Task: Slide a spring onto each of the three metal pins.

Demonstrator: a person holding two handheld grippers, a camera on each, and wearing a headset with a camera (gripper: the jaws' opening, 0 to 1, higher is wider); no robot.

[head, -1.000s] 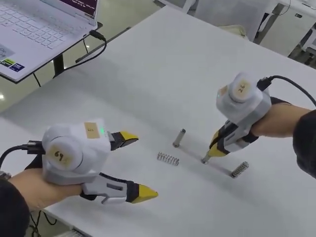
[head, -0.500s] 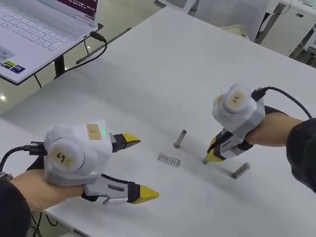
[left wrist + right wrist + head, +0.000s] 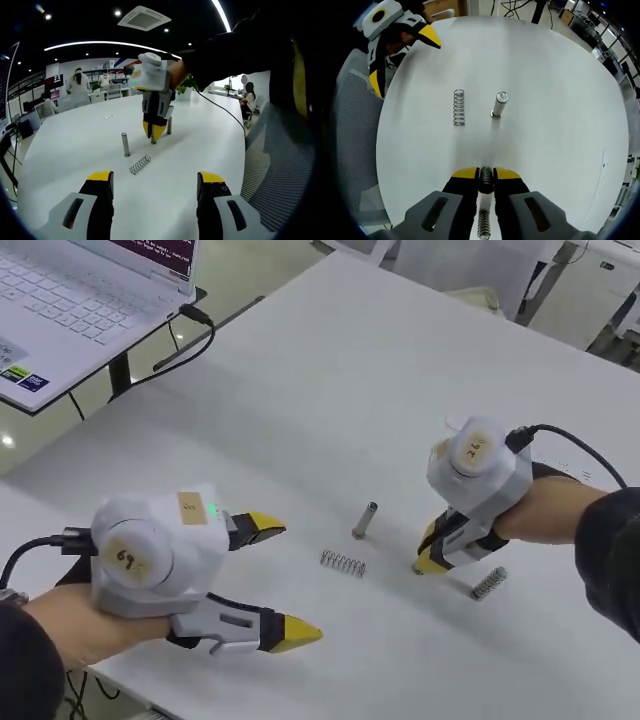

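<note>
In the head view, the left tongs (image 3: 283,580) are held over the near-left part of the white bench (image 3: 350,360). Their yellow tips are spread wide, with nothing between them. A bare pin (image 3: 365,520) stands upright near the middle of the bench, and a loose spring (image 3: 342,562) lies flat just beside it, on the near side. The right tongs (image 3: 433,560) point down to the bench at the right of the pin, and a second spring (image 3: 488,583) lies near them. A laptop (image 3: 70,290) sits on a separate dark stand at the far left. In the left gripper view, the left tongs (image 3: 155,177) are wide apart and empty. Ahead of them are the loose spring (image 3: 139,164), the bare pin (image 3: 125,144) and the right tongs (image 3: 152,131). In the right gripper view, the right tongs (image 3: 485,176) are pressed together on a small coiled part (image 3: 485,181). I cannot tell if it is a spring alone or a spring on a pin. Beyond it are the bare pin (image 3: 498,104) and the loose spring (image 3: 459,107), apart from each other. The left tongs (image 3: 402,59) appear at the upper left.
</note>
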